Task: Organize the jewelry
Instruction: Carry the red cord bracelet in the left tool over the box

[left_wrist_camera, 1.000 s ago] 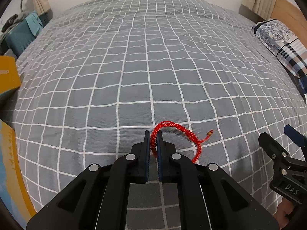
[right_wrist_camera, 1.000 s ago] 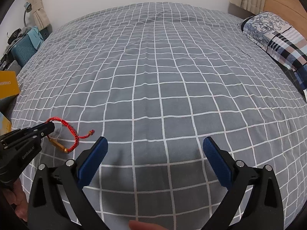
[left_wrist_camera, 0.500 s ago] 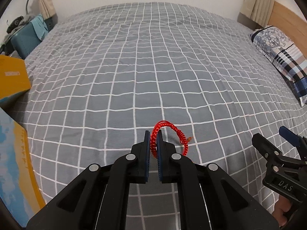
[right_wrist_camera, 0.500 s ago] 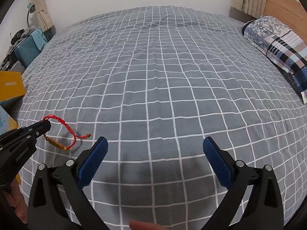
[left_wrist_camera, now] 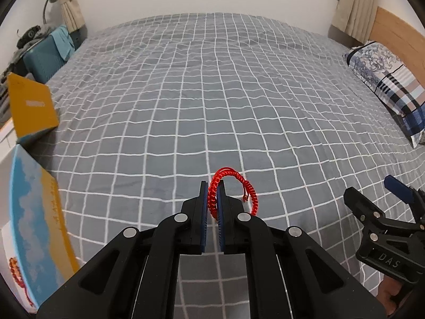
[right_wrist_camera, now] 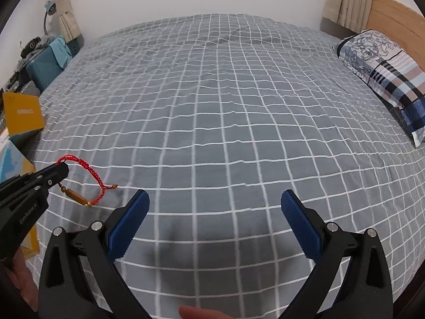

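Note:
A red braided bracelet (left_wrist_camera: 240,183) hangs from my left gripper (left_wrist_camera: 211,186), whose blue pads are shut on its cord above the grey checked bedspread (left_wrist_camera: 212,101). In the right wrist view the same bracelet (right_wrist_camera: 85,170) dangles clear of the bed from the left gripper (right_wrist_camera: 59,168), with an amber bead tube (right_wrist_camera: 75,196) at its lowest point. My right gripper (right_wrist_camera: 215,199) stands wide open to the right of it, with nothing between its fingers. In the left wrist view the right gripper (left_wrist_camera: 372,199) shows at the lower right edge.
An orange box (left_wrist_camera: 32,109) lies at the bed's left edge, and a blue and orange box (left_wrist_camera: 34,212) is nearer on the left. A patterned pillow (right_wrist_camera: 385,77) lies at the right by the wooden headboard (right_wrist_camera: 393,18). A teal case (right_wrist_camera: 45,66) stands beyond the far left corner.
Both grippers have risen and drawn back from the bed. The bracelet, whose tail lay on the bedspread a second ago, now hangs free from the left gripper.

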Action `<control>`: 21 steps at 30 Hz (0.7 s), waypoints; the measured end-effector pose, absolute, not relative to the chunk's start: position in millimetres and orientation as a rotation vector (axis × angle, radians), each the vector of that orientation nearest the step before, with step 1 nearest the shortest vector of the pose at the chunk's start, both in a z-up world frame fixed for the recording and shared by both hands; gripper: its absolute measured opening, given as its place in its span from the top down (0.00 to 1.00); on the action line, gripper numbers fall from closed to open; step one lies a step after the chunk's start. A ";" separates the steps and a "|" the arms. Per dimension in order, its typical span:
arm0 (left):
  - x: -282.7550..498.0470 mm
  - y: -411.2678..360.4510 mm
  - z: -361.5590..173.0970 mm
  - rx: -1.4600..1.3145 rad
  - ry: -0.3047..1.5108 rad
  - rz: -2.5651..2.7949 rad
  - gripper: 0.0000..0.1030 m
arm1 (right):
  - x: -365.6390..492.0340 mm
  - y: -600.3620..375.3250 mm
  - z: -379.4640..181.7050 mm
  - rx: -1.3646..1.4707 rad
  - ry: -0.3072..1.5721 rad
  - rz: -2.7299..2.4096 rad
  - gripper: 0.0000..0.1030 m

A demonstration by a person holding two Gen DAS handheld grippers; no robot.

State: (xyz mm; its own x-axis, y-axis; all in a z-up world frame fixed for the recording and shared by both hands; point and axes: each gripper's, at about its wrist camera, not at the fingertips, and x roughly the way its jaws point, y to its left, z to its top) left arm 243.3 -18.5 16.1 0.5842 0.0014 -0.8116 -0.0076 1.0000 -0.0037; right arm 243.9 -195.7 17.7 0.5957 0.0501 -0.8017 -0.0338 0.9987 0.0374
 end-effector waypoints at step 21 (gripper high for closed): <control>169.5 76.6 79.8 -0.055 0.873 0.128 0.94 | 201.2 -107.5 80.8 -0.002 0.900 0.187 0.08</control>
State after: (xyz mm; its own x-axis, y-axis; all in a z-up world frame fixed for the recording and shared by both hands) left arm 169.5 76.6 79.8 0.6352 0.0890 -0.7672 -0.1343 0.9909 0.0038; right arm 201.2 -107.5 80.8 0.6061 0.1612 -0.7789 -0.1627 0.9837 0.0770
